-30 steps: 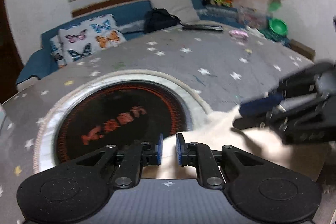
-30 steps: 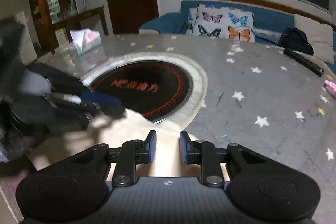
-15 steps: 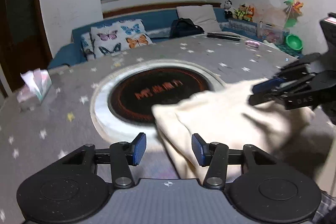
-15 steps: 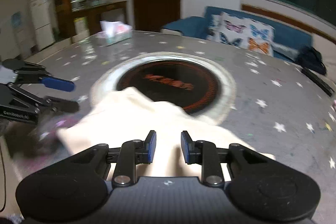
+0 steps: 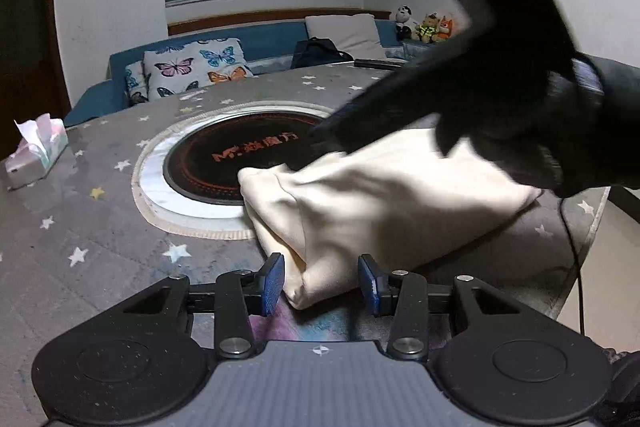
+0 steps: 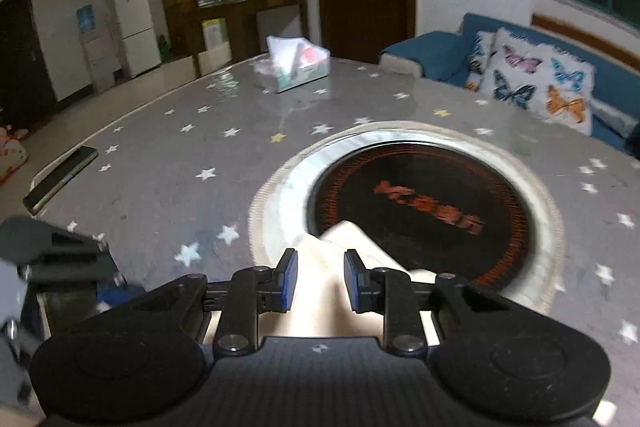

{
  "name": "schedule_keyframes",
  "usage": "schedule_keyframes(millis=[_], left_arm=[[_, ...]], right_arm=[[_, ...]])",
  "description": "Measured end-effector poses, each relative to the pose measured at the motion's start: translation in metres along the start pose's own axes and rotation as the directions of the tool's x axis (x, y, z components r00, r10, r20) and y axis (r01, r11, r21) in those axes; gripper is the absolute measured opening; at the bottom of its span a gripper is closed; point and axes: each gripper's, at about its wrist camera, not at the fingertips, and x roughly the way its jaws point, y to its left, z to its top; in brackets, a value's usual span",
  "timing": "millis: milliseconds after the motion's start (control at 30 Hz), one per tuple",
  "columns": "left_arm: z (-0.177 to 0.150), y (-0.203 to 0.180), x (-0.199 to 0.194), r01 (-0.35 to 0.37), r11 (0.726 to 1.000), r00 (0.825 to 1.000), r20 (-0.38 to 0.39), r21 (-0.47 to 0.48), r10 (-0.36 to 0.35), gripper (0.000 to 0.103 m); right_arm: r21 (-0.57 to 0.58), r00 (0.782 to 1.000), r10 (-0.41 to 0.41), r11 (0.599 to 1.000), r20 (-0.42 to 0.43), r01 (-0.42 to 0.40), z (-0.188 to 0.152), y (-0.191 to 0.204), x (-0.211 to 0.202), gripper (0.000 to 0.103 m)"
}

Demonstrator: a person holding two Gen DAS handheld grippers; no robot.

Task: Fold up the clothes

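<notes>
A cream garment (image 5: 384, 203) lies bunched on the grey star-printed table (image 5: 80, 227), filling the centre and right of the left wrist view, its far edge lapping onto the round black cooktop (image 5: 240, 163) with the orange lettering. One folded corner of it points down toward the bottom centre of the frame, sitting between the blue pads of the left gripper (image 5: 321, 284). That gripper stands wide, its pads well clear of the cloth on either side, gripping nothing.

The right gripper (image 5: 320, 137) reaches in from the upper right of the same view as a dark, blurred shape, its tip down at the top edge of the garment. In the right wrist view the right gripper (image 6: 320, 281) shows its pads set narrow with a ridge of the cream cloth rising between them at lower centre; whether the pads actually pinch the fabric I cannot tell, as a sliver of gap seems to show on each side.

A tissue box (image 6: 296, 67) sits on the table toward the top centre of the right wrist view, and a dark phone (image 6: 60, 179) lies near the table's edge at the left. A butterfly-print cushion (image 5: 192, 69) rests on the blue sofa (image 5: 272, 41) behind the table.
</notes>
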Motion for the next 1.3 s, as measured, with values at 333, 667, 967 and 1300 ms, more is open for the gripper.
schedule_keyframes(millis=[333, 667, 967, 1300], left_arm=[[-0.006, 0.006, 0.004, 0.053, 0.999, 0.999, -0.003, 0.004, -0.053, 0.043], [-0.011, 0.016, 0.007, 0.087, 0.996, 0.996, -0.027, 0.008, -0.087, 0.009], [-0.006, 0.024, -0.001, 0.074, 0.997, 0.996, -0.046, 0.003, -0.074, 0.013], [0.017, 0.027, -0.013, 0.028, 1.000, 1.000, 0.006, 0.013, -0.028, 0.013]], right_arm=[[0.040, 0.997, 0.014, 0.999, -0.073, -0.012, 0.013, 0.012, 0.049, 0.005], [0.175, 0.999, 0.035, 0.984, 0.029, -0.039, 0.023, -0.008, 0.031, 0.004], [0.216, 0.997, 0.068, 0.974, -0.024, -0.061, 0.014, -0.012, 0.053, 0.010], [0.055, 0.999, 0.013, 0.998, -0.032, -0.011, -0.002, -0.014, -0.031, 0.010]])
